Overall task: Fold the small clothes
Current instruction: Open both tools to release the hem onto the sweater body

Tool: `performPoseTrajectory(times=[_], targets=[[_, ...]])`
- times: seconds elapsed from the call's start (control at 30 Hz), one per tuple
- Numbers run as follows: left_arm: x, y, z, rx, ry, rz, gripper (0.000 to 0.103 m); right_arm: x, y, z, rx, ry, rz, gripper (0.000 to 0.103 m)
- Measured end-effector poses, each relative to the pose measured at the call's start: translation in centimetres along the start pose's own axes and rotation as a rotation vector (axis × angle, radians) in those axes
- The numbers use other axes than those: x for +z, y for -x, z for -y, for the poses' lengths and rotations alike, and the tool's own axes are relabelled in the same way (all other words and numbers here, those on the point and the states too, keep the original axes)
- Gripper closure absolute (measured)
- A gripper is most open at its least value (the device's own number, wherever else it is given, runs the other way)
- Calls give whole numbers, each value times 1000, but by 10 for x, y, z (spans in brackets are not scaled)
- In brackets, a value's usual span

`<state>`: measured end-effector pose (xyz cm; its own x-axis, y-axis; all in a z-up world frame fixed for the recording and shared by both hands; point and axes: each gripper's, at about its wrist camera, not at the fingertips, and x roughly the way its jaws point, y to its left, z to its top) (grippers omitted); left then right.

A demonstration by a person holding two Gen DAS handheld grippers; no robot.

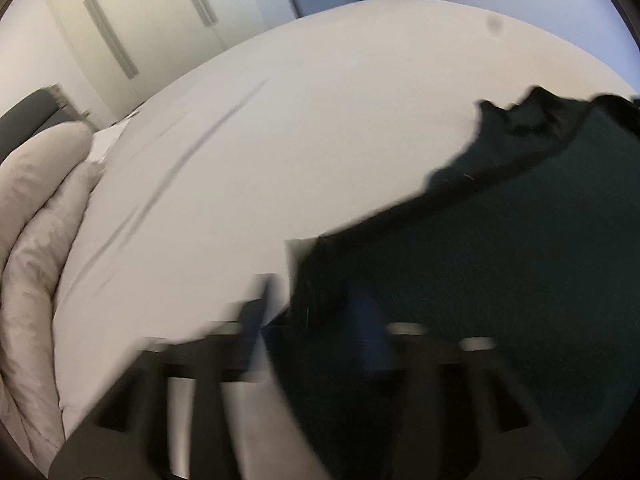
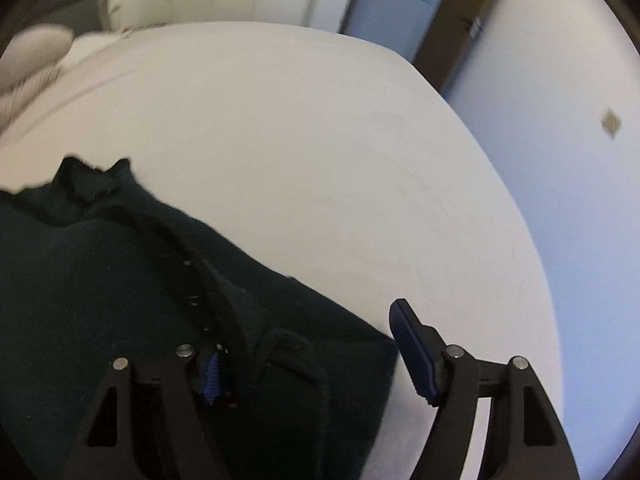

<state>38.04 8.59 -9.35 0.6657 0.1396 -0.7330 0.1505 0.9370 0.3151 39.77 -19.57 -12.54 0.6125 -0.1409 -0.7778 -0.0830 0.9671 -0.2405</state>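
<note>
A white bed [image 2: 304, 148] fills most of both views, with a pale quilted duvet [image 1: 36, 240] bunched at its far left. A dark knit sweater [image 2: 100, 280] lies on the near part of the bed, its ribbed collar pointing to the far side. The right tool [image 2: 314, 356] stands spread, one blue pad at the sweater's folded edge and the other over bare sheet. The left tool [image 1: 316, 320], blurred, also looks spread over the sweater's left edge.

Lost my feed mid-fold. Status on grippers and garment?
Right gripper open, dark knit garment between its fingers, unpinched. Left gripper open over the garment's edge, view blurred. Garment flat on white bed. Nothing in the way.
</note>
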Motion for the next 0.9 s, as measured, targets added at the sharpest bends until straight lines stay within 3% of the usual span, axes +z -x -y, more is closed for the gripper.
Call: performPoseTrajectory(times=[0.03, 0.13, 0.2, 0.3, 0.4, 0.53, 0.63, 0.73, 0.77, 0.9], targets=[[0, 1, -6, 25, 18, 8, 8, -2, 0, 4, 3, -21, -7, 27], [-1, -5, -22, 26, 93, -15, 8, -4, -3, 23, 76, -141, -25, 19], [-2, -10, -27, 35, 123, -30, 8, -3, -8, 36, 84, -223, -40, 5], [-3, -12, -29, 54, 136, -30, 7, -1, -16, 51, 133, -318, -67, 1], [-3, -14, -29, 73, 157, -29, 7, -1, -33, 68, 187, -434, -173, 0], [-4, -4, -49, 112, 211, 13, 7, -7, -25, 91, 151, -588, -171, 0], [-12, 11, -70, 122, 316, 49, 8, -7, -12, 91, 24, -565, -154, 10], [-21, 20, -97, 62, 430, 58, 8, 3, 0, 74, 170, -475, -81, 19], [-24, 23, -102, 50, 452, 61, 8, 5, 1, 69, 171, -446, -82, 24], [-32, 32, -96, 23, 439, 78, 8, 4, -11, 49, 247, -394, -127, 37]])
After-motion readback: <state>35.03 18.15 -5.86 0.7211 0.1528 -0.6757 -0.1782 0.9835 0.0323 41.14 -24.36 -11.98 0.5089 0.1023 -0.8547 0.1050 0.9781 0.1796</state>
